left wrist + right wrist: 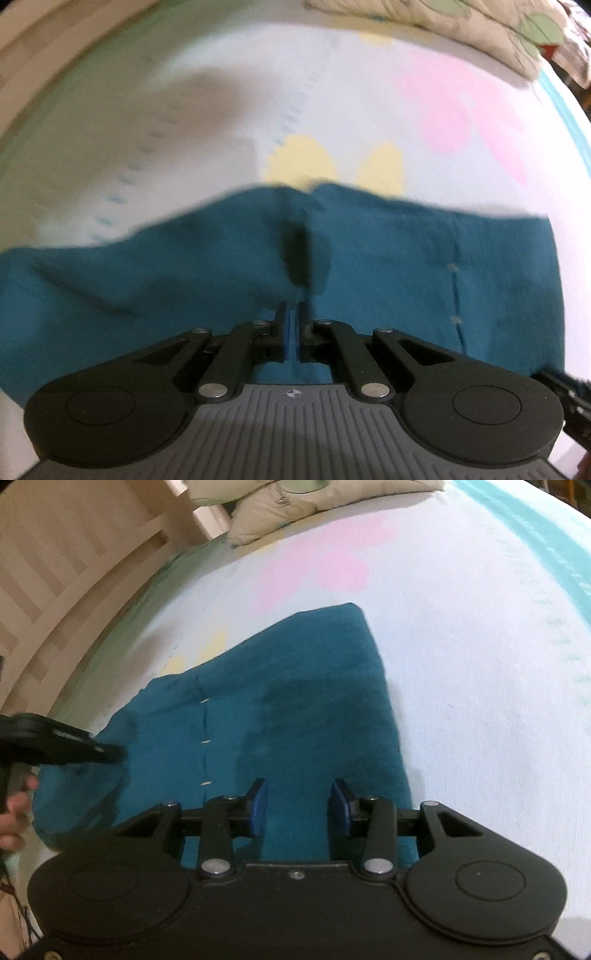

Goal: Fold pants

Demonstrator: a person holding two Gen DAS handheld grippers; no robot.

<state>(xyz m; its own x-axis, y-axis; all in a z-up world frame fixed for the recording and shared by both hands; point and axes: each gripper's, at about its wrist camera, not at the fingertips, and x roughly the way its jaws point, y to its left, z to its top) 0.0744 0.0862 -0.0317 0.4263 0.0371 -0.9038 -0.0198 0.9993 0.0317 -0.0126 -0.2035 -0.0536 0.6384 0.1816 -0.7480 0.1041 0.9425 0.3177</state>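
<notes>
The teal pants lay spread across the middle and lower half of the left wrist view, flat on the bedsheet with its pink and yellow blotches, and a pillow sat at the top right of the frame. The left gripper hung low at the bottom centre, jaws drawn together with only a sliver between the blue pads; whether any cloth was nipped between them, I could not tell, since the tips met right over the fabric and the frame was smeared with motion. In the right wrist view the pants ran from the centre down to the bottom, one squared end reaching toward the upper middle, a seam with pale stitches at left of centre. The right gripper stood with its jaws well apart, teal cloth showing in the gap, gripping nothing. The left gripper poked in from the left edge.

My read: this was a grab for the next fold. To do it well, the right tool should have come down at the cloth's edge, not mid-panel, and closed on every layer there. Both ends wanted lifting together, level, so the fold landed square. The soft, thin cloth looked likely to sag and wrinkle if one side led.
</notes>
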